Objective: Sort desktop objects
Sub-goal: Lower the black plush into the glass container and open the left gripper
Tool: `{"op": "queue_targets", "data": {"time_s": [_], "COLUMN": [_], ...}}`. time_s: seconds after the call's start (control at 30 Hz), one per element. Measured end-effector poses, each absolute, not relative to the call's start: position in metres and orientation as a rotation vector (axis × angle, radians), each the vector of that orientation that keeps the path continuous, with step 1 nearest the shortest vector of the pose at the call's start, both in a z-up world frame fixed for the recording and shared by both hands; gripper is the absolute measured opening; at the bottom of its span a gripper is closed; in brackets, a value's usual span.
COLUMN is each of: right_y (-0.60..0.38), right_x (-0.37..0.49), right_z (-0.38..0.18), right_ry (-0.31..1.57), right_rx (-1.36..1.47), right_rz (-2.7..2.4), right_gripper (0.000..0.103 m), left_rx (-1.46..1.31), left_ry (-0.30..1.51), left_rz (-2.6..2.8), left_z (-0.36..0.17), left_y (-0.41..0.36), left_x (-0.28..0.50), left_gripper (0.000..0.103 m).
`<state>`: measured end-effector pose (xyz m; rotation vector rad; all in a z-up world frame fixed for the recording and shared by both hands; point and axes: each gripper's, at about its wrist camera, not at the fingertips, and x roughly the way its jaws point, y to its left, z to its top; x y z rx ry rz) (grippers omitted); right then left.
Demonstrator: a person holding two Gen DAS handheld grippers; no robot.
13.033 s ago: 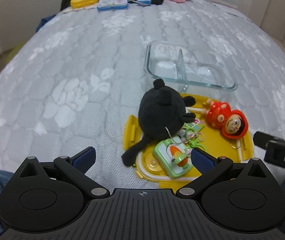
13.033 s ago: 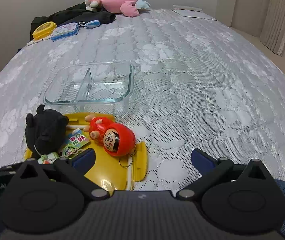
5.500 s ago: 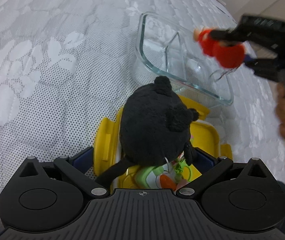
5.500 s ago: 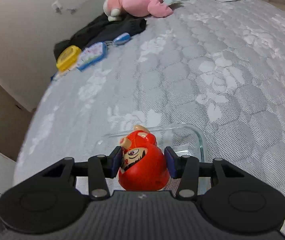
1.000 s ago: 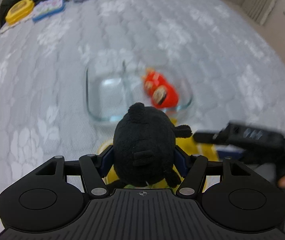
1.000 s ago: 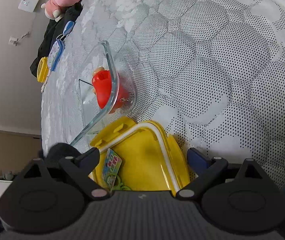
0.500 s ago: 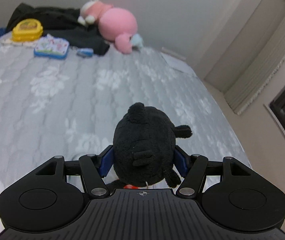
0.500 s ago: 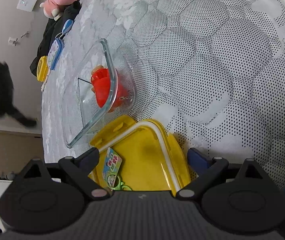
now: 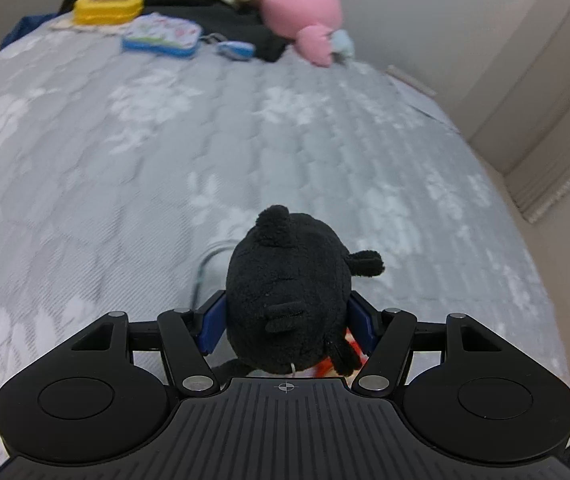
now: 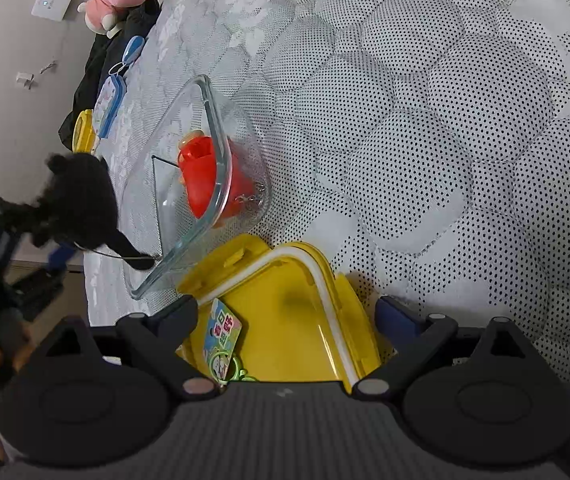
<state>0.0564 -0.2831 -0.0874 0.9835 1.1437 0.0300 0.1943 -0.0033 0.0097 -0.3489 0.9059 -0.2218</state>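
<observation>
- Half a second ago my left gripper pointed up at the far wall; now it tips back down, and the soft black plush toy has come close to the clear glass box with a divider.
- My left jaws are closed tight on the black plush toy, one blue pad on each side, so it can't fall while I carry it.
- From my right side, the toy hangs just beside the box, above its near corner, with its tail touching the rim.
- The round red doll already lies in one half of the box. I think the plush goes in the other half.
- My right gripper has its jaws wide open and holds nothing. It waits over the yellow plastic lid on the grey quilted bed.
- The small colourful tag with a green ring lies on the lid, between my right jaws. I think it comes next.
</observation>
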Motion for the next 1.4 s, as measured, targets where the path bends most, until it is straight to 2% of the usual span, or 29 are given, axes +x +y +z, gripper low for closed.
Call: {"op": "queue_targets", "data": {"time_s": [0.3, 0.5, 0.73, 0.9, 1.03, 1.17, 1.2, 1.3, 1.4], "right_y": [-0.284, -0.284, -0.284, -0.283, -0.284, -0.283, -0.284, -0.285, -0.282], "right_x": [0.058, 0.058, 0.056, 0.055, 0.056, 0.057, 0.056, 0.053, 0.051], "right_z": [-0.09, -0.09, -0.082, -0.077, -0.078, -0.077, -0.076, -0.069, -0.06], "right_ry": [1.145, 1.141, 1.08, 1.06, 1.055, 1.05, 1.04, 0.982, 0.919], "right_rx": [0.989, 0.99, 0.987, 0.971, 0.984, 0.969, 0.964, 0.94, 0.895], "right_rz": [0.03, 0.031, 0.049, 0.051, 0.051, 0.051, 0.049, 0.043, 0.056], "right_gripper": [0.097, 0.097, 0.097, 0.097, 0.097, 0.097, 0.097, 0.097, 0.095], "left_rx": [-0.362, -0.357, -0.408, -0.45, -0.465, -0.484, -0.492, -0.481, -0.423], "left_ry": [0.991, 0.966, 0.948, 1.031, 1.059, 1.042, 1.005, 0.869, 0.779], "left_rz": [-0.18, -0.174, -0.228, -0.232, -0.217, -0.241, -0.263, -0.302, -0.257], "left_z": [-0.007, 0.008, 0.022, -0.001, -0.017, -0.009, -0.003, 0.013, 0.014], "left_y": [0.001, 0.003, -0.002, -0.014, -0.014, -0.008, -0.004, 0.01, 0.025], "left_x": [0.193, 0.19, 0.188, 0.196, 0.196, 0.186, 0.177, 0.143, 0.109], "left_gripper": [0.07, 0.073, 0.073, 0.068, 0.069, 0.07, 0.072, 0.089, 0.092]}}
